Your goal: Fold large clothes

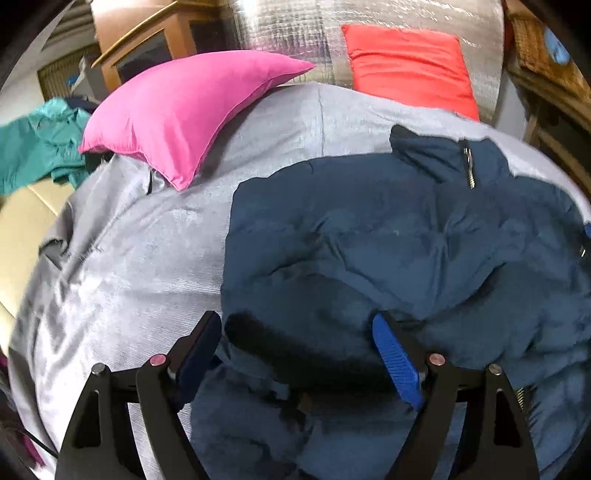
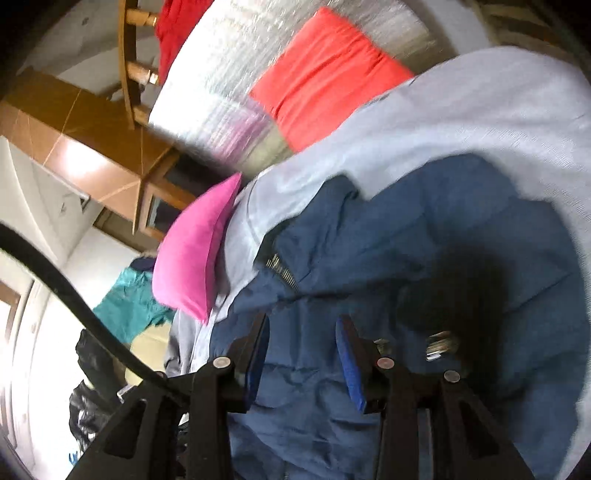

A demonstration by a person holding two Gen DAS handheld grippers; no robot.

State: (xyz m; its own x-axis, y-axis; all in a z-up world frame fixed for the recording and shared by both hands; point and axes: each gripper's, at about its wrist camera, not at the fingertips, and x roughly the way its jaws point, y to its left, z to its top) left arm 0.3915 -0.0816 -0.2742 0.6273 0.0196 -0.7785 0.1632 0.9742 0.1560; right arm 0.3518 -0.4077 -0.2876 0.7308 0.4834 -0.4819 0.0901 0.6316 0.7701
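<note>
A navy padded jacket (image 1: 388,236) lies on a grey bed cover (image 1: 147,236), its collar and zip (image 1: 470,168) at the far side. My left gripper (image 1: 295,325) is open, its jaws wide apart just above the jacket's near edge, around a dark cuff (image 1: 280,343). In the right wrist view the jacket (image 2: 406,229) fills the middle, zip (image 2: 282,271) at the left. My right gripper (image 2: 303,325) is open over the jacket fabric, holding nothing.
A pink pillow (image 1: 184,110) and a red pillow (image 1: 410,66) lie at the bed's far side before a silver quilted headboard (image 1: 280,33). A teal garment (image 1: 37,144) lies at the left over a cream surface. Wooden furniture (image 1: 147,40) stands behind. A black cable (image 2: 74,295) crosses the right wrist view.
</note>
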